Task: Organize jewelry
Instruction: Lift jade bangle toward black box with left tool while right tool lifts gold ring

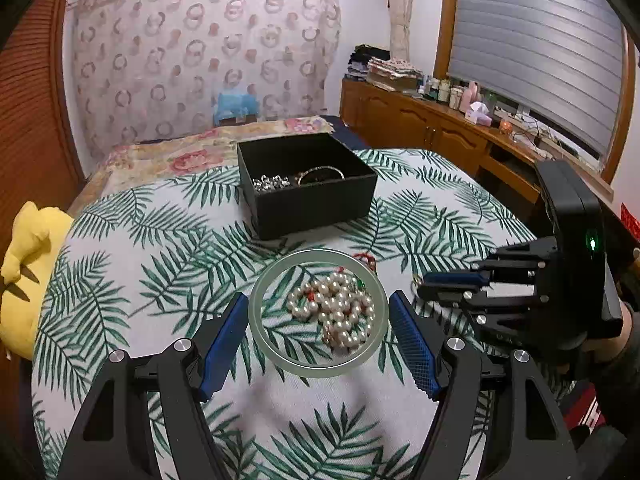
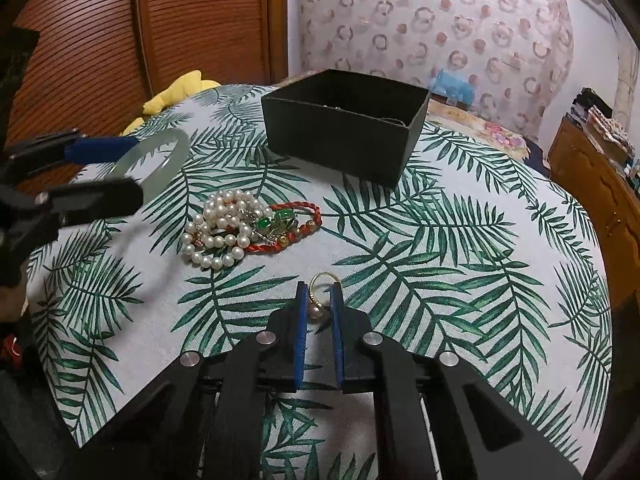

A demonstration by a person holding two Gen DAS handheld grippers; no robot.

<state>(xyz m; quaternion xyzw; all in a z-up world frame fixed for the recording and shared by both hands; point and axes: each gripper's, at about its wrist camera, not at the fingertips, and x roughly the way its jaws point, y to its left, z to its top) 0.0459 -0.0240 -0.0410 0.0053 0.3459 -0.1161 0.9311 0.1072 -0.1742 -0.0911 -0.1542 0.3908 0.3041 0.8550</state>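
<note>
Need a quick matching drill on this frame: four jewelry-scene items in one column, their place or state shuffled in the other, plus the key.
Items:
1. pale green bangle
2. gold ring
3. pearl necklace
4. black box

Places or states:
A. heaped on the leaf-print cloth beside a red cord bracelet
B. between the pads of the right hand-held gripper
C. open, at the far side of the table, with jewelry inside
D. held between the fingers of the left hand-held gripper, raised off the cloth

Pairs: 1-D, 2-B, 3-A, 4-C
</note>
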